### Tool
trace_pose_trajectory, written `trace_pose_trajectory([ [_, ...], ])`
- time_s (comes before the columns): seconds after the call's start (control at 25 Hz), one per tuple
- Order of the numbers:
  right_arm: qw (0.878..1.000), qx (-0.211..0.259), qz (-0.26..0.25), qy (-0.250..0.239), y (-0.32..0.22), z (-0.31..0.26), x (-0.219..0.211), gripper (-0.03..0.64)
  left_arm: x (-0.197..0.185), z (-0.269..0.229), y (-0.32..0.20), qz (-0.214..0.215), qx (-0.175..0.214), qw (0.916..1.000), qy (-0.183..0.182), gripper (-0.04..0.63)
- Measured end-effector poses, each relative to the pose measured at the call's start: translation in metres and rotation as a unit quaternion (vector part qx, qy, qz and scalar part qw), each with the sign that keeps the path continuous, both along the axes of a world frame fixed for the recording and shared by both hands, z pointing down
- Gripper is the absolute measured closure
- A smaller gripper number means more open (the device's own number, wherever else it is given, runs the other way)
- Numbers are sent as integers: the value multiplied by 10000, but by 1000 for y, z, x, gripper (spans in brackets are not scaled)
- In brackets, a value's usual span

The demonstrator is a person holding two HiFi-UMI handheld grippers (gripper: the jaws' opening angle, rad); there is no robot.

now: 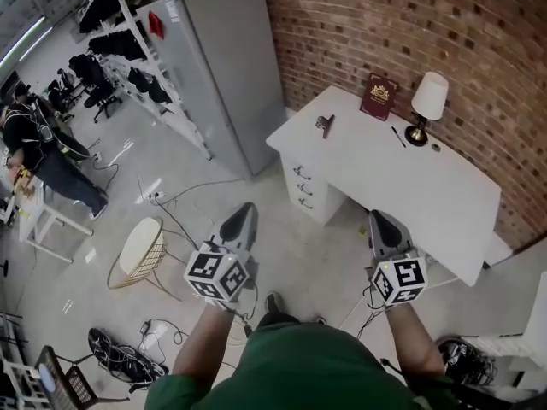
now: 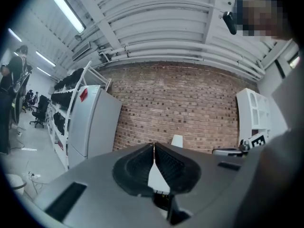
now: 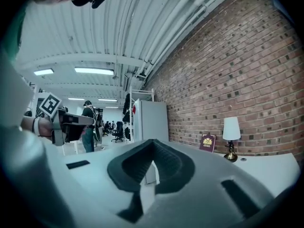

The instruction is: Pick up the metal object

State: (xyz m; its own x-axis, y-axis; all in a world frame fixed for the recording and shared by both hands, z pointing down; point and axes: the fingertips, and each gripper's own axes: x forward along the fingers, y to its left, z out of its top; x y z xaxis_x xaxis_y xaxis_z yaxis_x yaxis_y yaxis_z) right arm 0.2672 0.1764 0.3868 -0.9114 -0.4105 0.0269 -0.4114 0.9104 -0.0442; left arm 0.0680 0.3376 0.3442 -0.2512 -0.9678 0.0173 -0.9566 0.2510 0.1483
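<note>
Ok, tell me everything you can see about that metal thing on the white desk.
The metal object is small and dark grey, seemingly a wider body with a narrow tail; finer detail is too small to make out. It lies flat on the white desk, near the end at the head view's left, well apart from the red book and the lamp. Only the desk top touches it.

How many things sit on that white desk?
5: metal object near the left edge, red book by the brick wall, lamp right of it, pen and a small round thing beside the lamp's base.
</note>
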Motion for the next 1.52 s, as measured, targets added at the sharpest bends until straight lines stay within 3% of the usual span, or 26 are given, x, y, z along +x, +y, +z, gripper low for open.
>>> trace_pose_trajectory([
  [0.32,9992,-140,225,286,-13,28,-20,614,-39,43,-14,48,-154,9992,359,584],
  [0.6,9967,-76,607,539,-50,30,-49,614,-74,54,-77,602,92,9961,642,584],
  [1.16,9858,-67,1077,1290,-125,54,-177,614,-229,98,-135,950,232,9895,1068,584],
  [1.52,9796,-118,1274,1552,-144,59,-213,614,-284,129,-160,978,84,9858,1365,584],
])
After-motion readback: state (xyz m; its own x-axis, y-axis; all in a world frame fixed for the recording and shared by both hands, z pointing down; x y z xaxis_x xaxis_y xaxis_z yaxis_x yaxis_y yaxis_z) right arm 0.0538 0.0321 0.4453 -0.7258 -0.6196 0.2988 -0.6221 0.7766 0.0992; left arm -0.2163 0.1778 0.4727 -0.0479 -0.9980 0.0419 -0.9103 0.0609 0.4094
